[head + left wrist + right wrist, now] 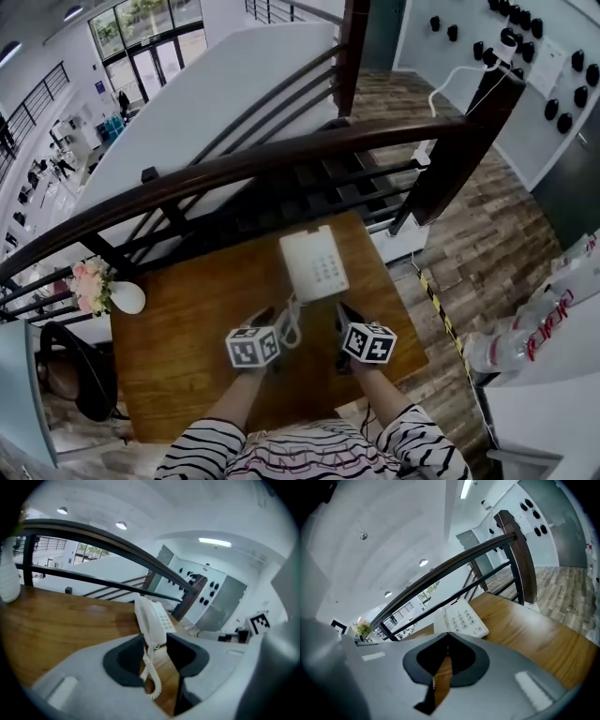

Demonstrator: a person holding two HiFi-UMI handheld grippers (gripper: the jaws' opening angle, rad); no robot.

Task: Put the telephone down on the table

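Note:
The white telephone (314, 264) lies flat on the wooden table (187, 319), near its far edge, handset on its cradle. Its coiled cord (291, 323) trails toward me. My left gripper (269, 319) is pulled back just short of the telephone (152, 620). In the left gripper view my left gripper (154, 651) stands partly open and the cord (151, 667) runs loose through the gap, with neither pad pressing on it. My right gripper (345, 314) is to the right of the cord. In the right gripper view my right gripper (447, 639) is shut, its tips meeting on nothing, behind the telephone (461, 618).
A white vase with pink flowers (108, 292) stands at the table's far left corner. A dark wooden stair railing (281, 159) runs right behind the table. A dark bag (80, 370) sits at the left, and plastic bottles (525, 337) lie to the right of the table.

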